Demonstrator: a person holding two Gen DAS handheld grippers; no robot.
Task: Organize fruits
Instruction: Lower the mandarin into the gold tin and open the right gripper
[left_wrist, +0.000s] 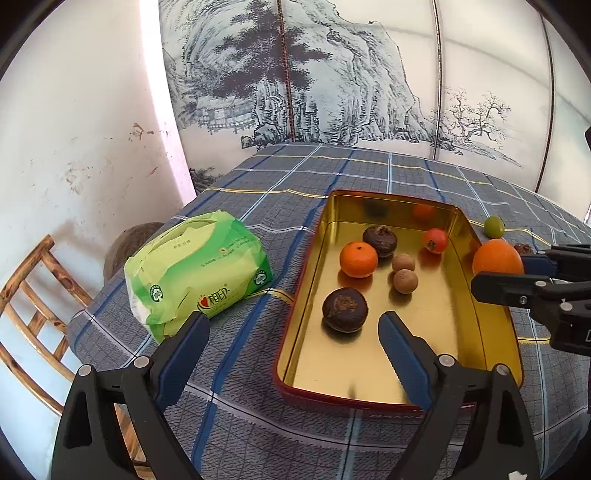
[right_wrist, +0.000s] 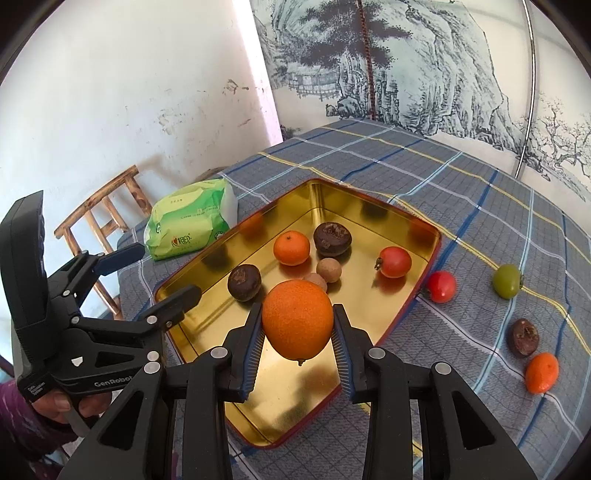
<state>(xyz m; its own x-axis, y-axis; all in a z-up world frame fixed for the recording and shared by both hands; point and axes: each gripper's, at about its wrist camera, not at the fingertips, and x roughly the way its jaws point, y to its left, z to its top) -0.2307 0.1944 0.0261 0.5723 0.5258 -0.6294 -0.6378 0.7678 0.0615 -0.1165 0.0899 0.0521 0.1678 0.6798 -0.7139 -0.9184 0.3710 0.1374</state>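
Note:
My right gripper (right_wrist: 297, 310) is shut on a large orange (right_wrist: 297, 319) and holds it above the near part of a gold tin tray (right_wrist: 288, 406). In the tray lie a mandarin (right_wrist: 291, 247), two dark brown fruits (right_wrist: 332, 239), two longans (right_wrist: 328, 269) and a red tomato (right_wrist: 395, 261). My left gripper (left_wrist: 293, 328) stands open at the tray's near left corner (left_wrist: 443, 332), one finger over the tray and one outside it, with nothing between them. In the left wrist view the held orange (left_wrist: 496, 258) shows at the tray's right rim.
On the checked cloth right of the tray lie a red tomato (right_wrist: 441, 286), a green tomato (right_wrist: 508, 280), a dark fruit (right_wrist: 522, 338) and a mandarin (right_wrist: 542, 372). A green tissue pack (left_wrist: 195, 269) lies left of the tray. A wooden chair (left_wrist: 33, 295) stands past the table's edge.

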